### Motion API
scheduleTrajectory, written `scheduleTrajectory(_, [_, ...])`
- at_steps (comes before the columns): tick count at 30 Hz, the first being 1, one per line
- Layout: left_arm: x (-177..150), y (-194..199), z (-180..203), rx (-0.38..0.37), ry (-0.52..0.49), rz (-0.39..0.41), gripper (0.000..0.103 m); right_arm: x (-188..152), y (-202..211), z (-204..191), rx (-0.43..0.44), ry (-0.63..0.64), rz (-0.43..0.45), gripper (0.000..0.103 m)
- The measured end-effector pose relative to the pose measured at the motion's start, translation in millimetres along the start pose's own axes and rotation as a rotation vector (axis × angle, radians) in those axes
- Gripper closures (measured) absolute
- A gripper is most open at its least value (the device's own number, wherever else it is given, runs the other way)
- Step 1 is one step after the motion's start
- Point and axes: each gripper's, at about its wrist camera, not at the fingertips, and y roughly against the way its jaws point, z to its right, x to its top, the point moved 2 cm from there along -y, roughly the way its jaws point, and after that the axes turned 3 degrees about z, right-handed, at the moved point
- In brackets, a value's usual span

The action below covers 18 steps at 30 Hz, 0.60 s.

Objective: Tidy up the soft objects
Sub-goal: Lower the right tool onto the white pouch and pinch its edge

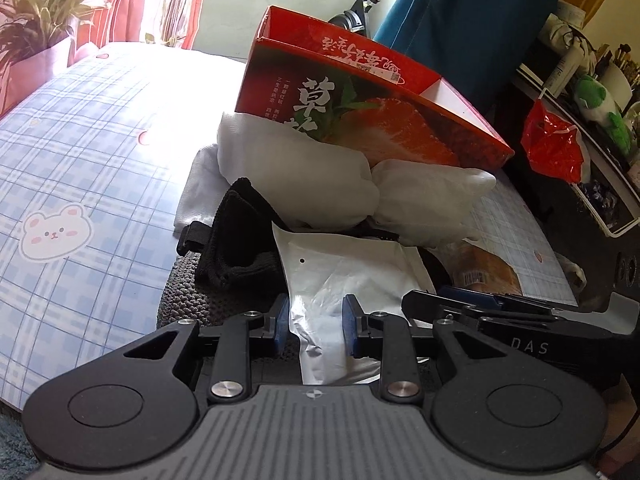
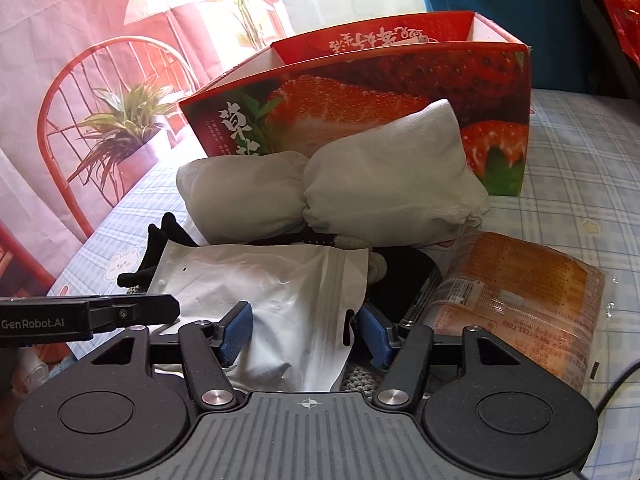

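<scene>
The left gripper (image 1: 315,324) has its two blue pads (image 1: 281,325) standing partly apart with the crinkled silver foil pouch (image 1: 344,276) lying between them; a gap shows on each side of the foil, so the pads are not pressing it. The right gripper (image 2: 308,334) is spread wider, also with two blue pads (image 2: 236,334), and the same single silver foil pouch (image 2: 280,300) fills the space between them. Its left pad lies against the foil; whether the right pad touches it I cannot tell.

Just beyond the jaws of both grippers sits the heap of soft things. Two plump white cloth bundles (image 2: 340,192) lie side by side, touching, straight ahead of the right jaws. One black knitted piece (image 1: 236,236) lies ahead and to the left of the left jaws, partly under the pouch. One grey knitted cloth (image 1: 192,292) shows beneath it, close to the left jaws' left pad. One clear-wrapped orange-brown packet (image 2: 516,304) rests just right of the right jaws.

Behind the bundles, further ahead, one open red cardboard box printed with strawberries (image 2: 400,76) stands on the blue checked cloth with bear prints (image 1: 80,184).
</scene>
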Motion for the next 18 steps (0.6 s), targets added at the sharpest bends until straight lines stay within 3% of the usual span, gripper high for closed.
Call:
scheduleTrajectory(9, [-6, -15, -11, 0.001, 0.039, -0.04, 0.073, -2, -5, 3, 0.034, -0.061, -0.018, 0.045])
scheduleTrajectory(13, [-8, -18, -13, 0.002, 0.046, -0.047, 0.073, 0, -5, -4, 0.061, -0.034, -0.016, 0.061])
scheduleTrajectory(18, [-8, -13, -16, -0.002, 0.064, -0.043, 0.073, 1, -1, -12, 0.043, 0.037, -0.009, 0.063])
